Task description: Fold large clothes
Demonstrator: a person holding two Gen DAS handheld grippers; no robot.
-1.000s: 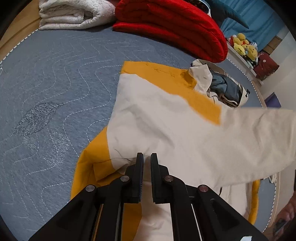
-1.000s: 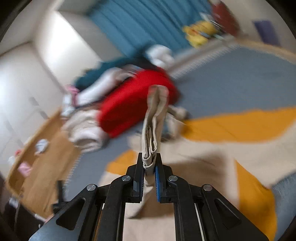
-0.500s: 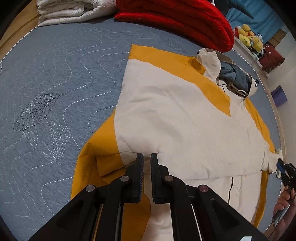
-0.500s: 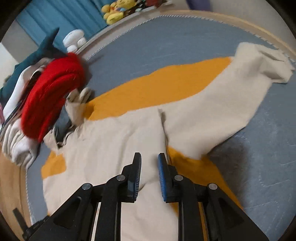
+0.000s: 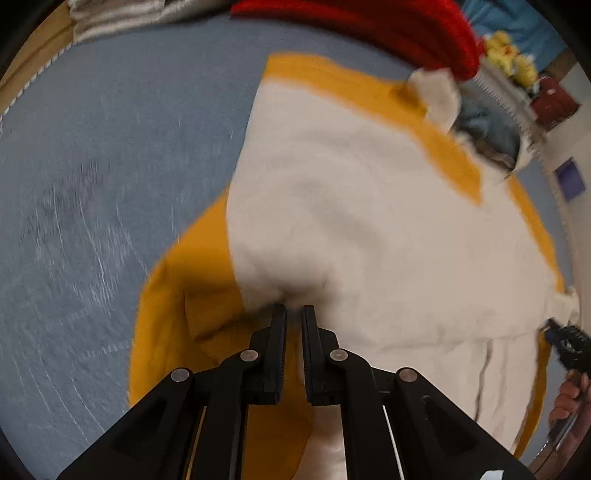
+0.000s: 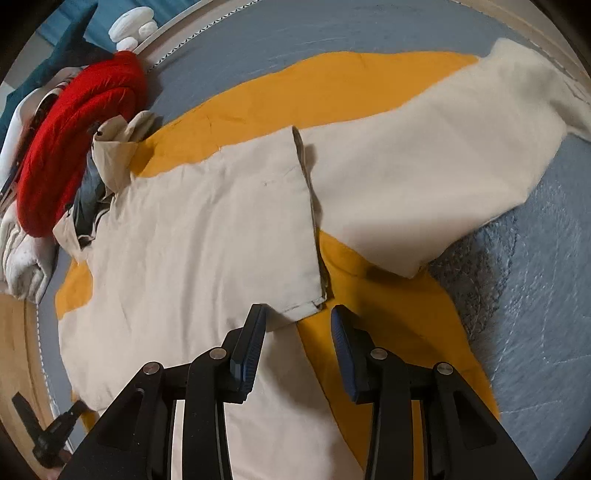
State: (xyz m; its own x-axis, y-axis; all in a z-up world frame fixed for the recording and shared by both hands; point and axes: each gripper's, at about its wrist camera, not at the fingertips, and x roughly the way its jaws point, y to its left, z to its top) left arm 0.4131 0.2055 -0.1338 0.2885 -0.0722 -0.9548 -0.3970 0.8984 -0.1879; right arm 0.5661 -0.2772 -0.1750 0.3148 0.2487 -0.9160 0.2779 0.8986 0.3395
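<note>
Right wrist view shows the cream and orange jacket [image 6: 207,229] spread flat on the blue-grey bed cover [image 6: 535,295], its hood beside the red folded blanket [image 6: 74,147] at the far left. 1 sleeve [image 6: 221,236] lies folded across the body, and its cuff end sits just ahead of the right gripper [image 6: 295,325], between the 2 fingers but not pressed by them. Those fingers are opening at this moment and nothing is clamped, so the sleeve appears to be laid down and let go. The other sleeve [image 6: 424,184] runs away from the red blanket toward the far right, its long axis slanting up to the bed edge, well apart from both grippers.

In the blurred left wrist view, the left gripper [image 5: 293,314] has its fingers nearly together, pinching a fold of the cream cloth [image 5: 295,291] on the side of the jacket away from the red blanket [image 5: 369,22]. The person's other hand [image 5: 565,398] shows at the right edge.

The next fold likely turns on that outstretched sleeve, which lies on the right gripper's side, making it the nearer one.
</note>
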